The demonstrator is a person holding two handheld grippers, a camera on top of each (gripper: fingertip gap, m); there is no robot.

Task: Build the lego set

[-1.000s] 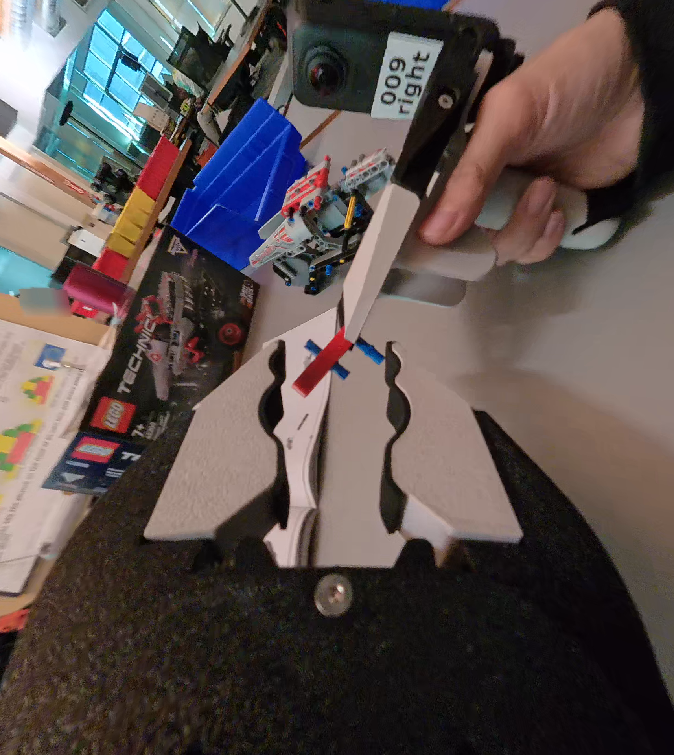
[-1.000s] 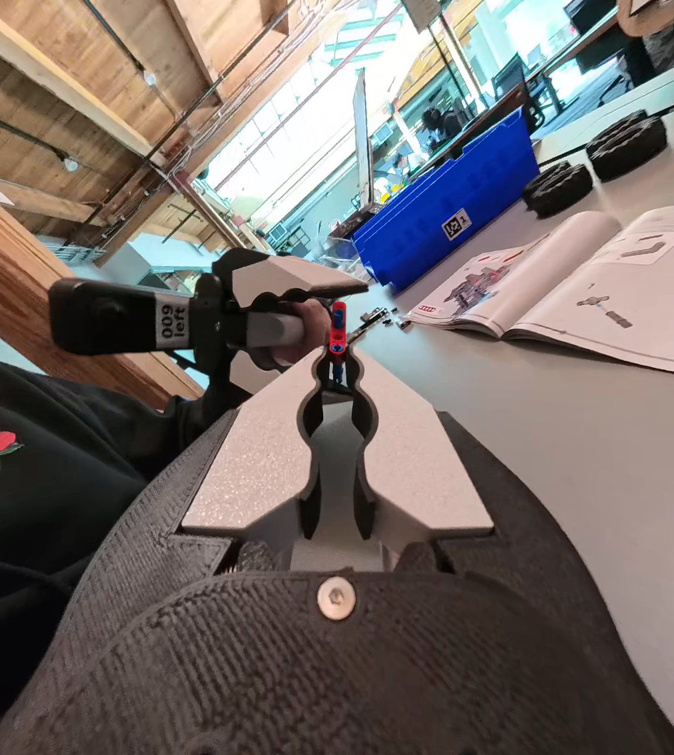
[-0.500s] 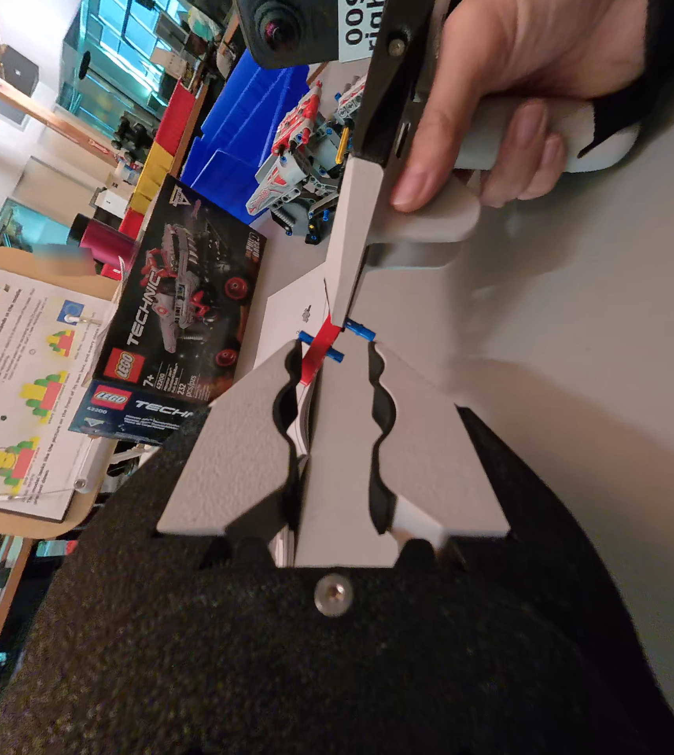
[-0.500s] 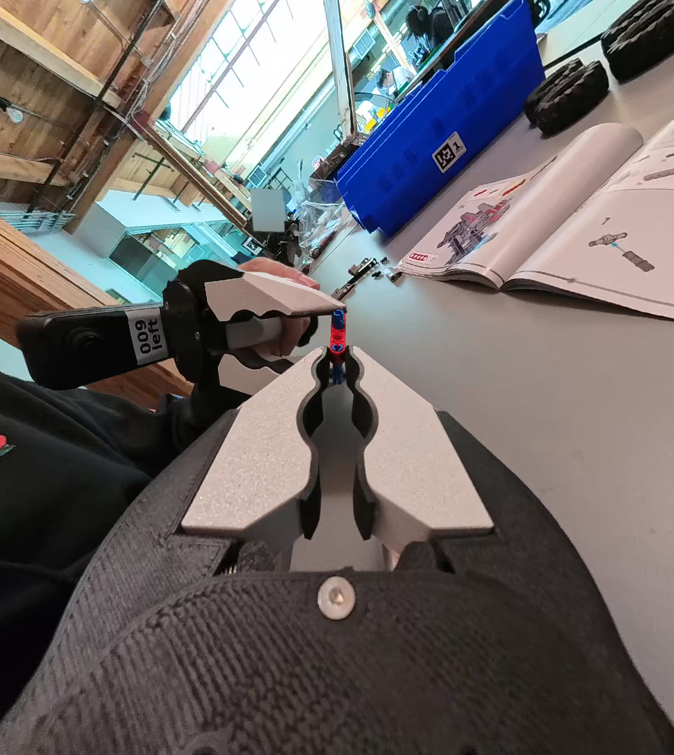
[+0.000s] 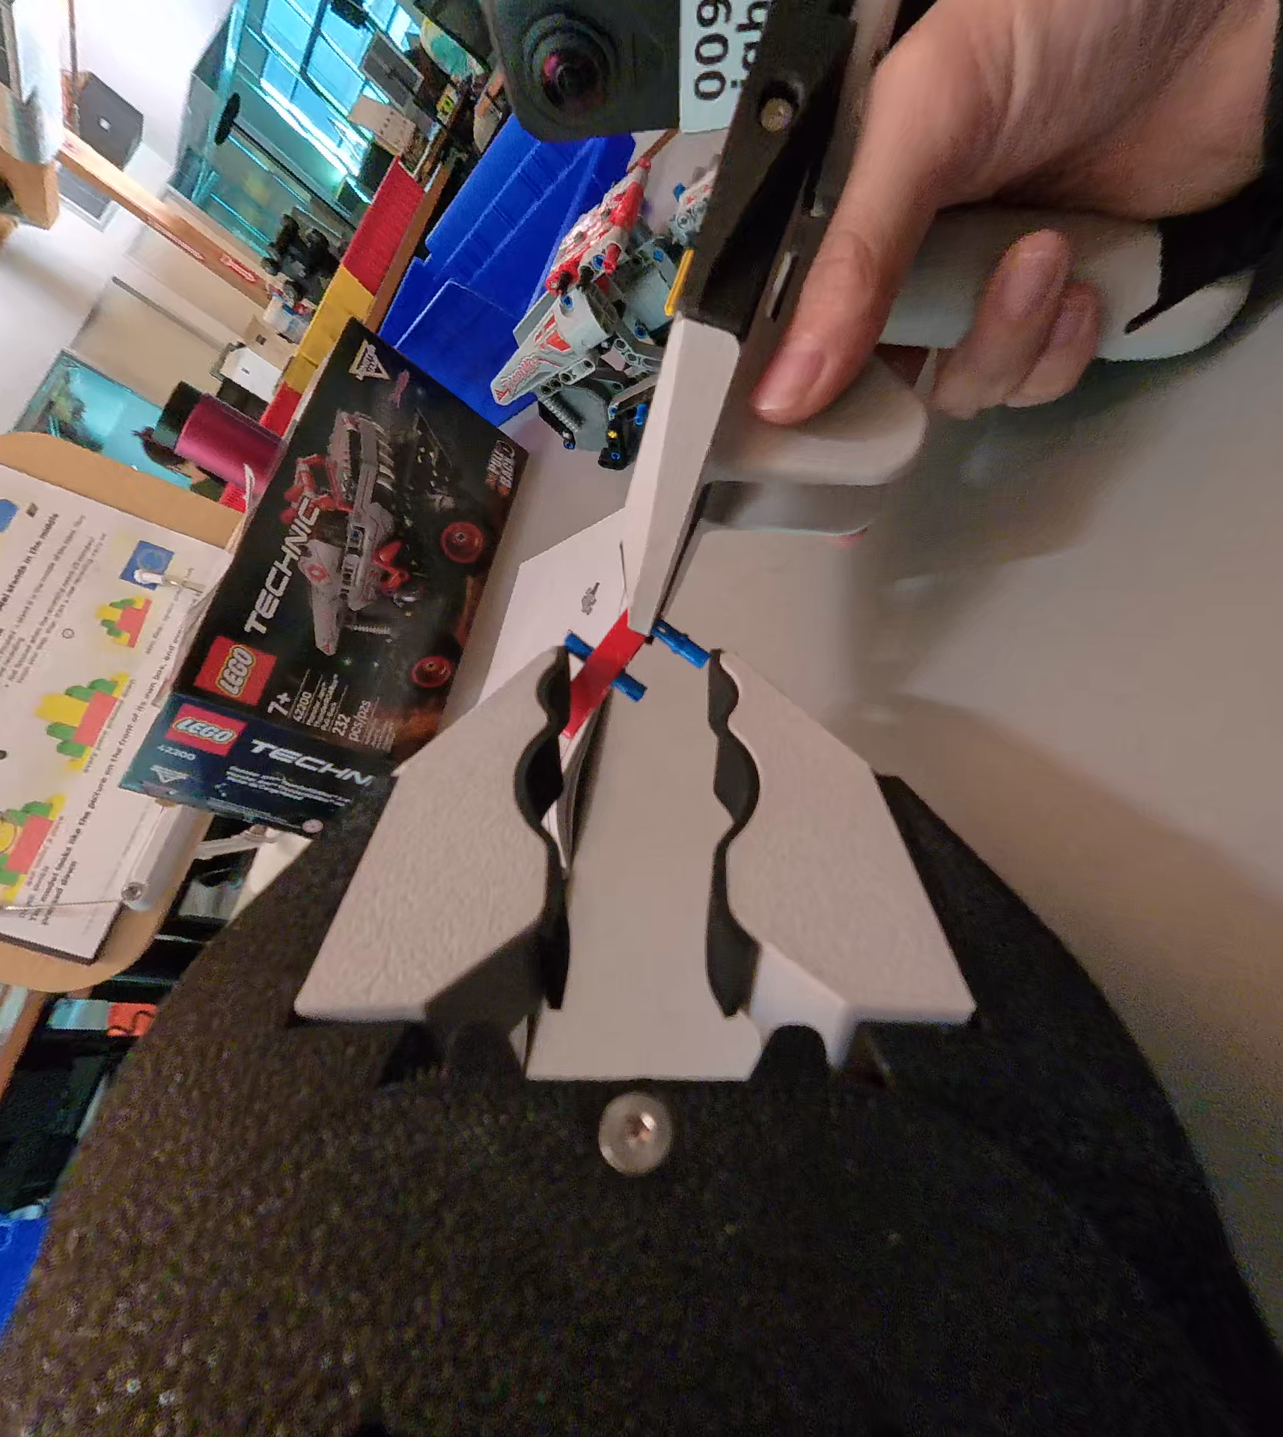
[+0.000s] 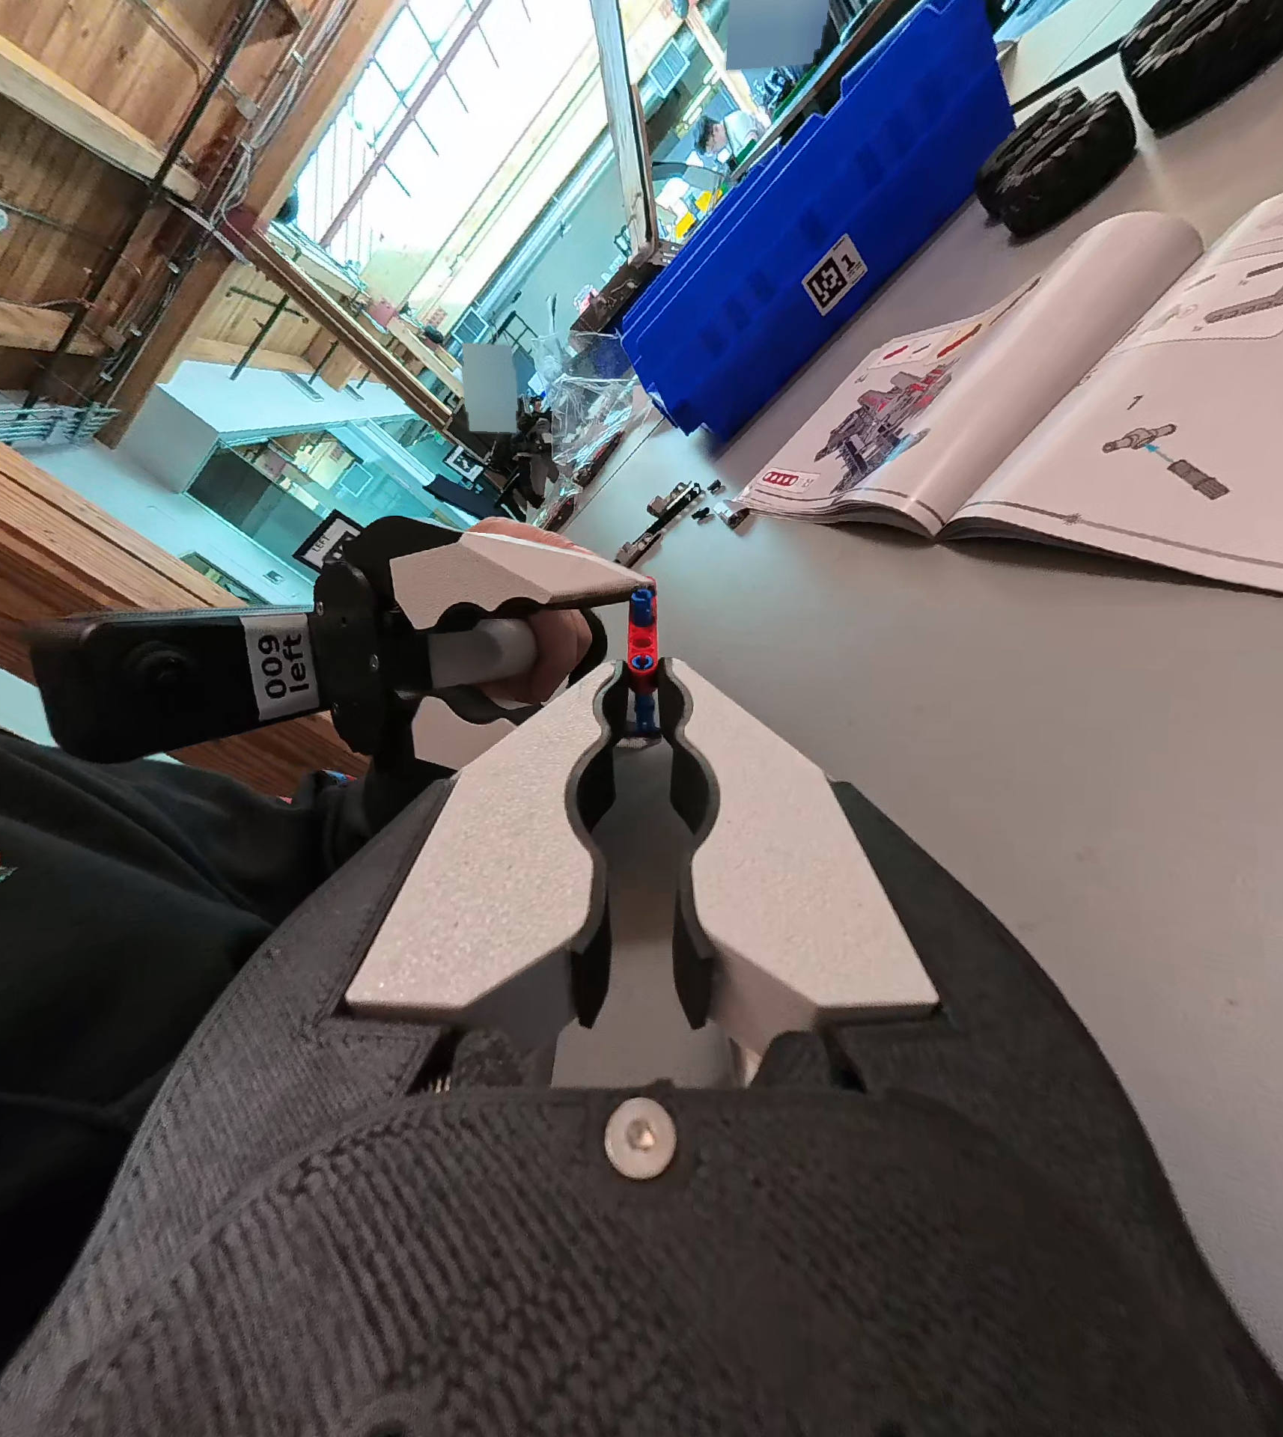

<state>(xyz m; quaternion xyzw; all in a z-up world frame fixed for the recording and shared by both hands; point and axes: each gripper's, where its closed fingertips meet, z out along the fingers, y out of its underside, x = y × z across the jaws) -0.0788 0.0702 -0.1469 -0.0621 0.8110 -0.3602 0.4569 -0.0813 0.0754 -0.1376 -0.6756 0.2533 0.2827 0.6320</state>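
Red beam [image 6: 642, 645], blue pins [image 6: 644, 711] through it, is pinched at the tips of the nearly closed right gripper [image 6: 640, 675]; the left gripper [image 5: 634, 669], parted wide, is brought up around its end, gripping nothing.

The grey tabletop [image 6: 1012, 777] lies bare ahead and to the right of the right gripper [image 6: 642, 675], up to the open instruction booklet [image 6: 1089, 435], the blue bin [image 6: 817, 256] and the black tyres [image 6: 1058, 159] beyond it. To its left the way is blocked by the left gripper [image 6: 642, 587], whose tip touches the red beam [image 6: 643, 641]. In the left wrist view, the Lego box [image 5: 343, 591] and the part-built model [image 5: 599, 311] crowd the left side, while bare table stays free at right
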